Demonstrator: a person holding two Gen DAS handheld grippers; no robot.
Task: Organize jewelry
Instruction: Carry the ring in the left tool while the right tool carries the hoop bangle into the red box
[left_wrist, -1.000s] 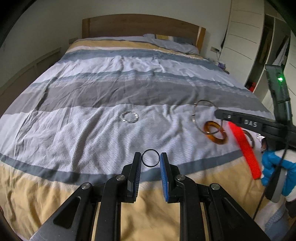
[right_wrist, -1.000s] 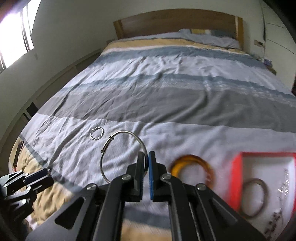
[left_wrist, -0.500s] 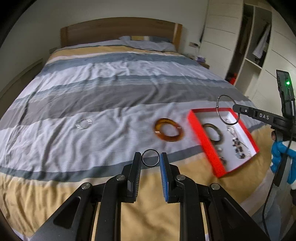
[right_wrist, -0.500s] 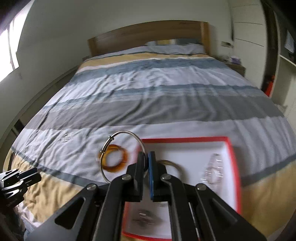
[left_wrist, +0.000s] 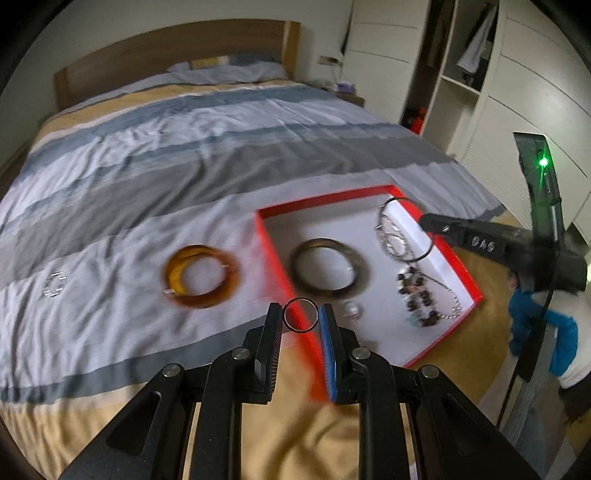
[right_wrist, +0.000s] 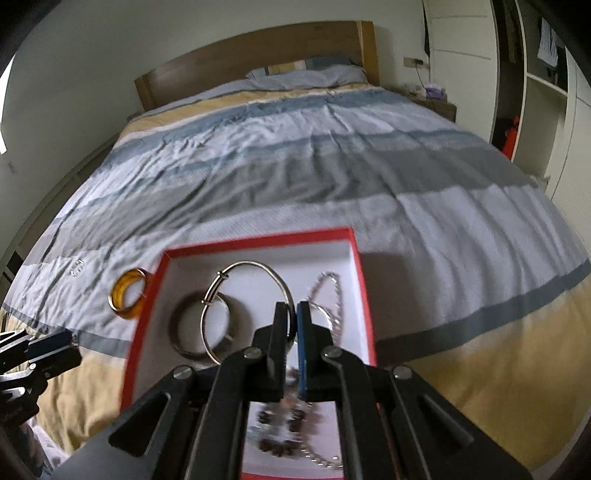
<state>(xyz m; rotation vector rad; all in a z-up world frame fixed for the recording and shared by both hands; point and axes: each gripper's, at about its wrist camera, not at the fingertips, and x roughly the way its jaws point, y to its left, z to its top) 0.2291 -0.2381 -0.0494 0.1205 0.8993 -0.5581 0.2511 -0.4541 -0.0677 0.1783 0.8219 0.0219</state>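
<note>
Bed (left_wrist: 221, 155), striped duvet in grey, blue, white and yellow, wooden headboard at the far edge: you are looking at the foot end. Lying directly on it, you are seeing a red open box (left_wrist: 275, 254) toward the right edge, an amber bangle (left_wrist: 201, 277) just beside the box's left wall, and a small silver ring-shaped piece (left_wrist: 54, 285) sitting farther toward the left edge.

Thin dark ring (left_wrist: 300, 315) and wire bangle (right_wrist: 245, 310) above red box (right_wrist: 258, 242).
</note>
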